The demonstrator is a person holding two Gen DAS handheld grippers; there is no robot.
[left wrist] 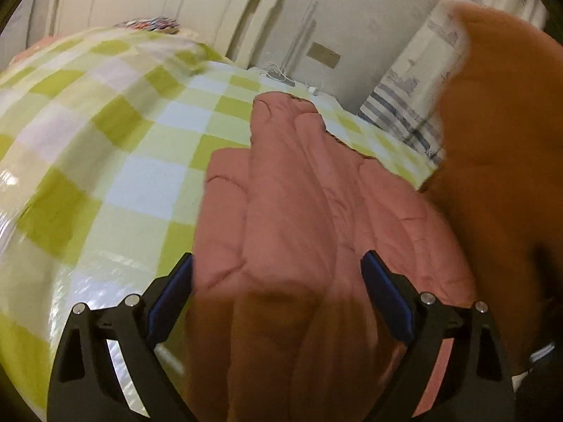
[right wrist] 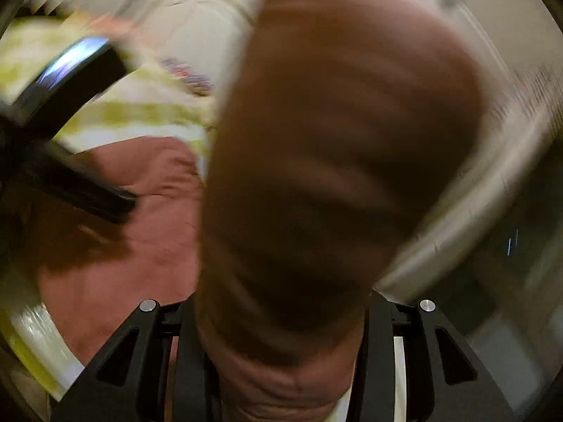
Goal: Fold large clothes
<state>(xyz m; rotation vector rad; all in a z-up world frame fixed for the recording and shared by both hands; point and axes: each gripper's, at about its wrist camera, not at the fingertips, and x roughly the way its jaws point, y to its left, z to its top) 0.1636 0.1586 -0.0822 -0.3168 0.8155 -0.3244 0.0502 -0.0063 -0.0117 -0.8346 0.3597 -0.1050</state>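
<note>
A pink quilted garment (left wrist: 292,183) lies bunched in long folds on the bed. My left gripper (left wrist: 278,274) hovers over its near end, open, the blue pads standing on either side of the folds without pressing them. To the right a thick orange-brown fabric (left wrist: 499,140) is lifted off the bed. In the right wrist view this brown fabric (right wrist: 334,140) rises blurred from between the fingers of my right gripper (right wrist: 283,311), which is shut on it. The pink garment (right wrist: 140,246) shows lower left there, under the left gripper's black fingers (right wrist: 88,193). Whether both fabrics are one garment I cannot tell.
The bed has a green and white checked sheet (left wrist: 123,147) and a cream headboard (left wrist: 211,0). A patterned pillow (left wrist: 151,24) lies at its far end. White cables (left wrist: 281,74) lie by the wall, and a striped cloth (left wrist: 404,116) hangs at the right.
</note>
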